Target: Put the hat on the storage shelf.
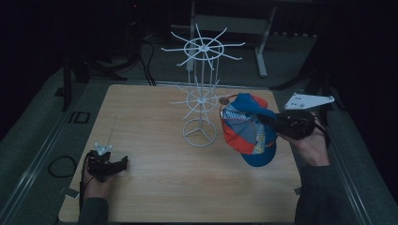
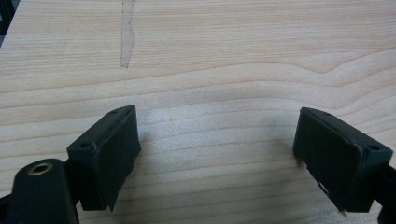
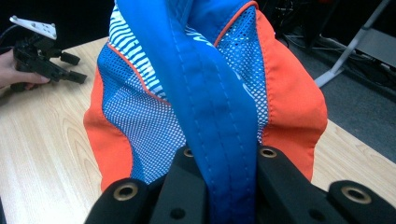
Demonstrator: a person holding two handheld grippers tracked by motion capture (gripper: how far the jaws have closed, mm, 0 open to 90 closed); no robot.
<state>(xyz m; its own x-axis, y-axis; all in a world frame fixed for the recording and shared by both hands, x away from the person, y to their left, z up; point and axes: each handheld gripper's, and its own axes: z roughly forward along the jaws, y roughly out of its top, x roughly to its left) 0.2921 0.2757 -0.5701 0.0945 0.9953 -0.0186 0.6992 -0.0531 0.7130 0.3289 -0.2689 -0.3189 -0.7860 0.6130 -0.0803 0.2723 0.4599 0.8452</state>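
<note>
A blue and orange mesh cap (image 1: 248,133) hangs above the right part of the wooden table (image 1: 155,187), beside a white wire display rack (image 1: 202,93). My right gripper (image 1: 264,120) comes in from the right and is shut on the cap. In the right gripper view its jaws pinch a blue stitched band of the cap (image 3: 210,93), with the right gripper (image 3: 226,156) tight on the fabric. My left gripper (image 1: 123,163) rests low at the table's near left, open. The left gripper view shows the left gripper (image 2: 219,135) with bare wood between its jaws.
The rack has two tiers of thin radiating arms and a ring base (image 1: 200,133) at the table's middle back. A pale streak (image 2: 127,35) marks the wood ahead of the left gripper. A white desk leg (image 1: 263,51) and cables lie on the dark floor beyond.
</note>
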